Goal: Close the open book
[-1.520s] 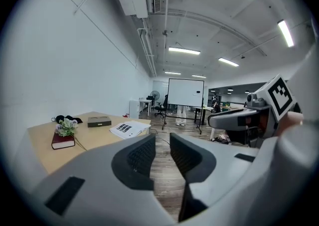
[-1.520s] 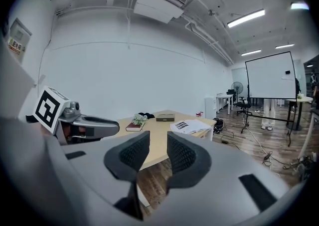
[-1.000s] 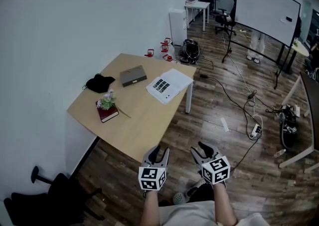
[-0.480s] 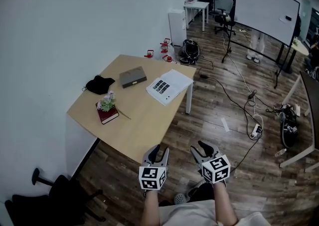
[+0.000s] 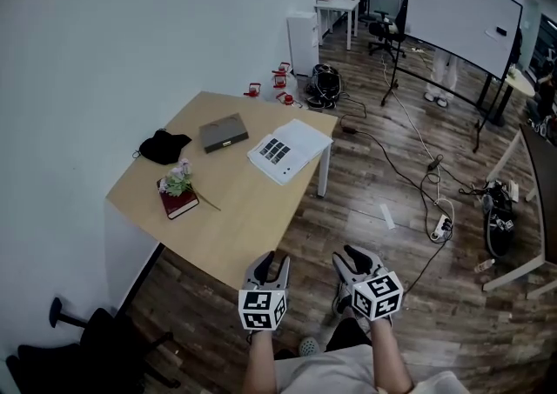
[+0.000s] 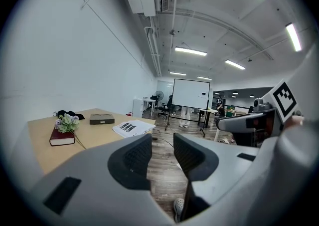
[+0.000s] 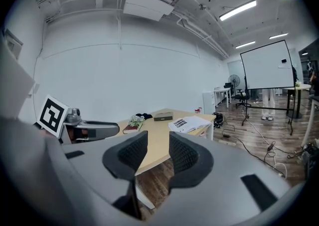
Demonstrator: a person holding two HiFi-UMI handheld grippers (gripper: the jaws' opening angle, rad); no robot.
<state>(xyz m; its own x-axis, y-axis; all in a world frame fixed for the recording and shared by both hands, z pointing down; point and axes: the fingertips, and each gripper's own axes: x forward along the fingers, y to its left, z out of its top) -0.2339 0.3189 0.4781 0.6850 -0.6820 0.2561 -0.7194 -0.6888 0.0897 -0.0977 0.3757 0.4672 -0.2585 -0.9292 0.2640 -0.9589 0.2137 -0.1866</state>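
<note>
Wooden floor [image 5: 348, 210] spreads wide beside table [image 5: 235, 214] (open book [image 5: 287, 150] at edge).

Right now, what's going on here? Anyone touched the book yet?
Not yet. A person stands a little way from the table with a gripper in each hand. The left gripper and right gripper are both open and empty. The right one's jaws have just been closing a little, with nothing between them. The open book lies untouched, pages up, near the table's right-hand corner in the head view. A red book with flowers, a black cloth and a grey box are also on the table.
</note>
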